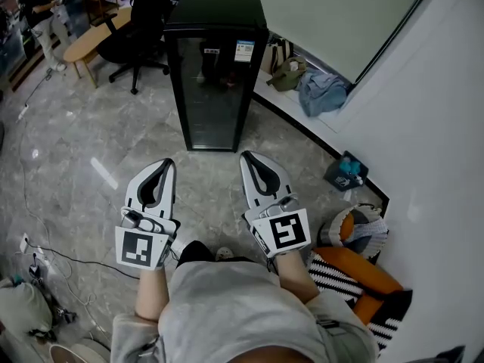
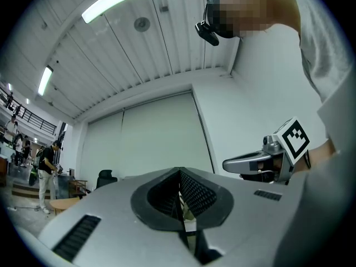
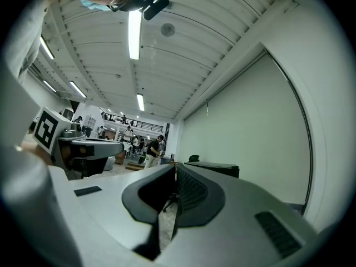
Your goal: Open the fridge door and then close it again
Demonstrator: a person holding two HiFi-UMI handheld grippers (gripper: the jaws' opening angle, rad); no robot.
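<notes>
Glass-door fridge [image 1: 214,82] upright, door shut, straight ahead, well apart; left hand-held gripper [image 1: 167,162], right hand-held gripper [image 1: 246,157] both closed tight, empty (neither clearly nearer).

- The left tongs [image 1: 168,162] and right tongs [image 1: 245,156] have pale grey, pointed shells with black-lined teardrop openings.
- Behind each sits a white marker cube: left cube [image 1: 142,248], right cube [image 1: 286,231].
- The person wears a grey short-sleeved shirt [image 1: 227,308].
</notes>
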